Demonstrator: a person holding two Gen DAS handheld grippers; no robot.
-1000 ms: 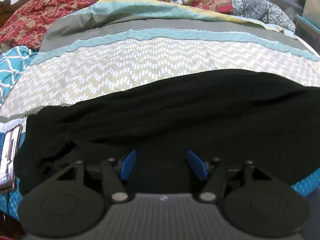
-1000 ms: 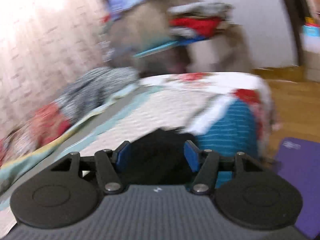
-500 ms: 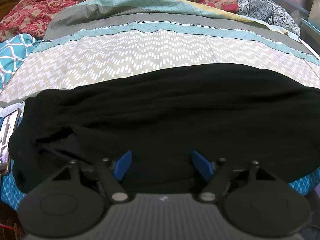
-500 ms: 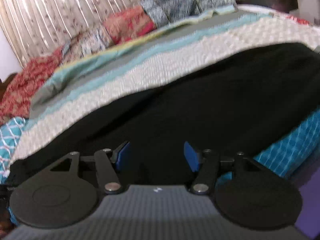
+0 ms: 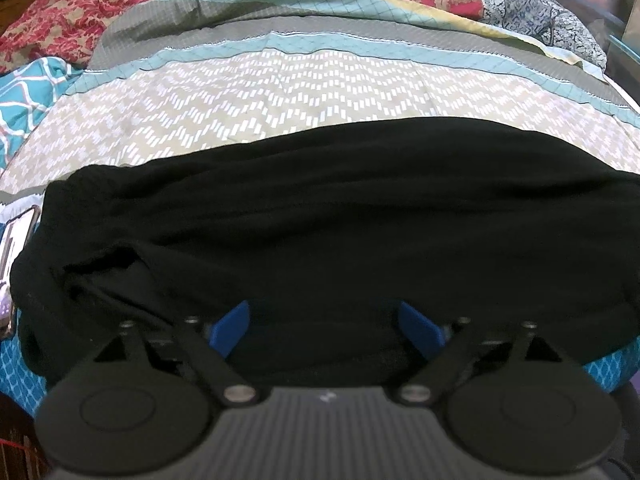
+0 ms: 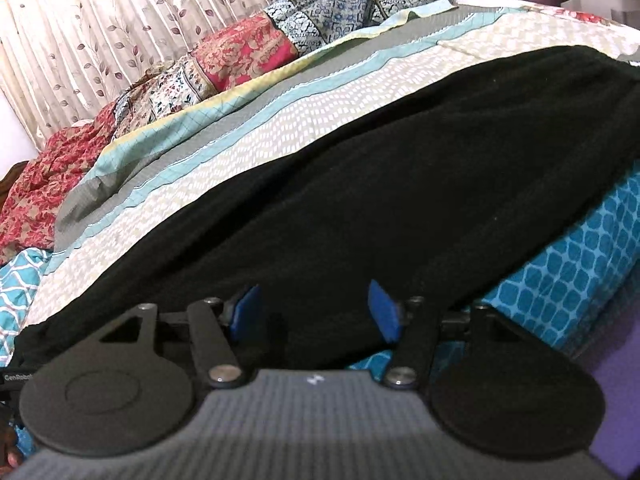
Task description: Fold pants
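Black knit pants (image 5: 340, 220) lay across the patterned bedspread (image 5: 280, 92), filling mid-frame. The left gripper (image 5: 326, 326) was opening wide after narrower jaws a moment before, likely a release; the right gripper (image 6: 316, 312), newly arrived low in frame, stood half-open, gripping nothing.

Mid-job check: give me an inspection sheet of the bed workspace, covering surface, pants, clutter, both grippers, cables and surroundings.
Surface: bed with a beige chevron bedspread; teal patterned sheet along the near edge.
Job's things: black pants laid lengthwise along the near edge, bunched at their left end in the left view.
Clutter: phone beside that bunched end; a rumpled patchwork quilt along the far side.
Grippers: left gripper jaws opening, over the pants, pads not pressing on cloth; right gripper open, low over the near pants edge.
Cables: nothing seen.
Surroundings: leaf-print curtain behind the bed; purple mat on the floor.
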